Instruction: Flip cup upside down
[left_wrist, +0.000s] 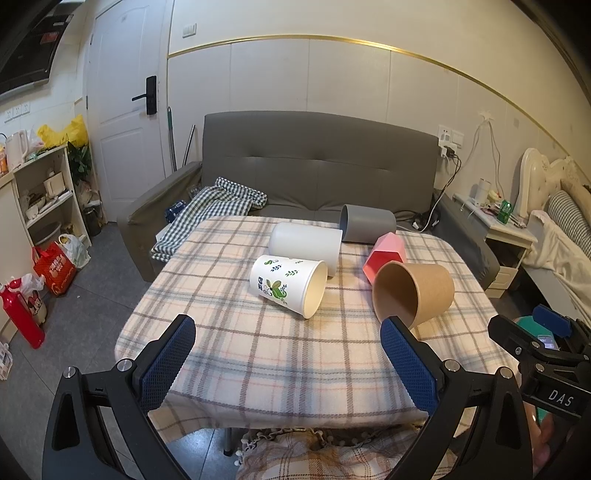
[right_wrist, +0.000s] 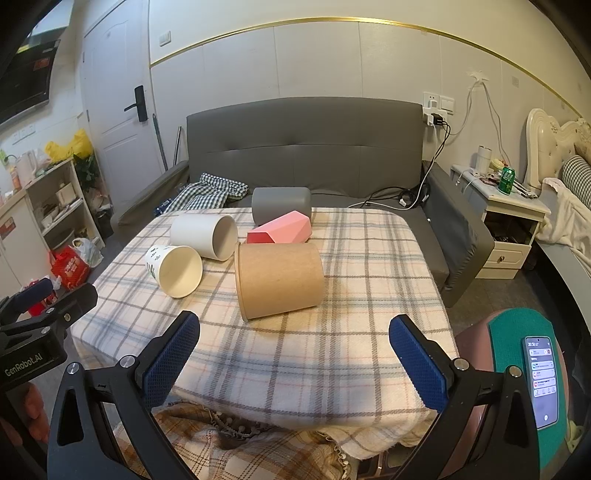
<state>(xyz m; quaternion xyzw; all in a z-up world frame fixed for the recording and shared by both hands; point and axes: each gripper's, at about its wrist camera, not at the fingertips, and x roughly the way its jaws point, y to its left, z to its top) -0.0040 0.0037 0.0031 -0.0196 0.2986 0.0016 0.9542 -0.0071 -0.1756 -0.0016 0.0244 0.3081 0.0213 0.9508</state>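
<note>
Several cups lie on their sides on the plaid-covered table (left_wrist: 258, 354): a brown paper cup (left_wrist: 417, 291) (right_wrist: 279, 280), a leaf-printed white paper cup (left_wrist: 288, 284) (right_wrist: 175, 269), a plain white cup (left_wrist: 306, 243) (right_wrist: 205, 232), a pink faceted cup (left_wrist: 386, 254) (right_wrist: 282, 229) and a grey cup (left_wrist: 367, 223) (right_wrist: 282, 205). My left gripper (left_wrist: 288, 362) is open and empty over the near table edge. My right gripper (right_wrist: 295, 362) is open and empty, just short of the brown cup; it also shows at the right edge of the left wrist view (left_wrist: 543, 347).
A grey sofa (left_wrist: 317, 162) stands behind the table with a checked cloth (left_wrist: 218, 206) on it. A round stool with a phone (right_wrist: 541, 376) is at the right. A nightstand (right_wrist: 506, 229) and bed are further right; shelves and bags (left_wrist: 55, 269) are at the left.
</note>
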